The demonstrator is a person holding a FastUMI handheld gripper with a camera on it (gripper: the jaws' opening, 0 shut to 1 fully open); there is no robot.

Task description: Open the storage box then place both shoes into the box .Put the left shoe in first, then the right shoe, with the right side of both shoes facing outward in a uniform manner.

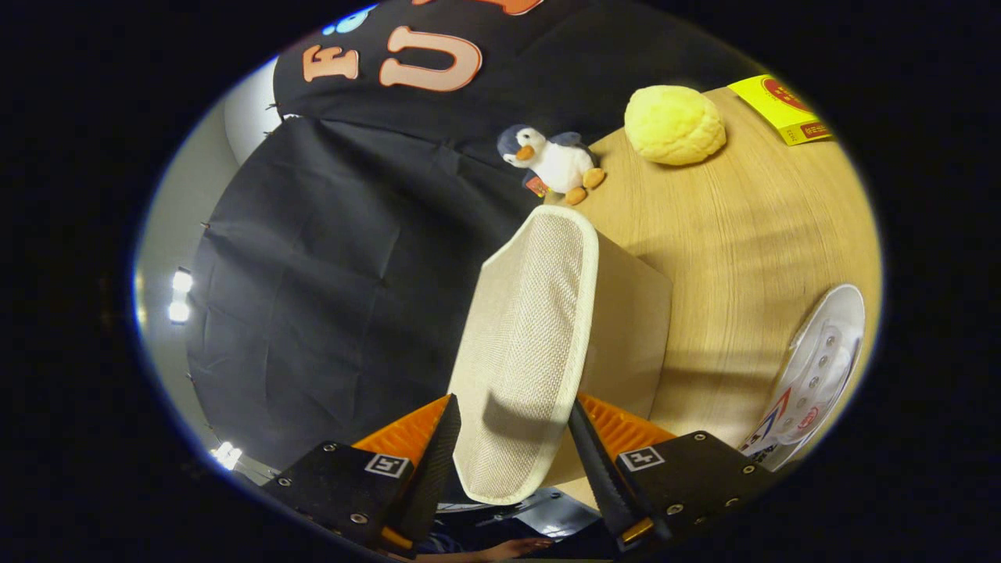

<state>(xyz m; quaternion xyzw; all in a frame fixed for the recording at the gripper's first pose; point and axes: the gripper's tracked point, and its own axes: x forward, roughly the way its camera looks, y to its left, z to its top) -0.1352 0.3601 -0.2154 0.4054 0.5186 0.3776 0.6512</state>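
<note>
Box lid was held pinched in the claw, lifted open; 2 shoes were judged still unpacked.

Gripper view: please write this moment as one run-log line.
gripper: shut on box lid | lid: raised | shoe: on table, outside box

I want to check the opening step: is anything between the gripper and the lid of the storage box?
Nothing visible: the lid already stands between the fingers of the gripper, lifted above the box.
</note>
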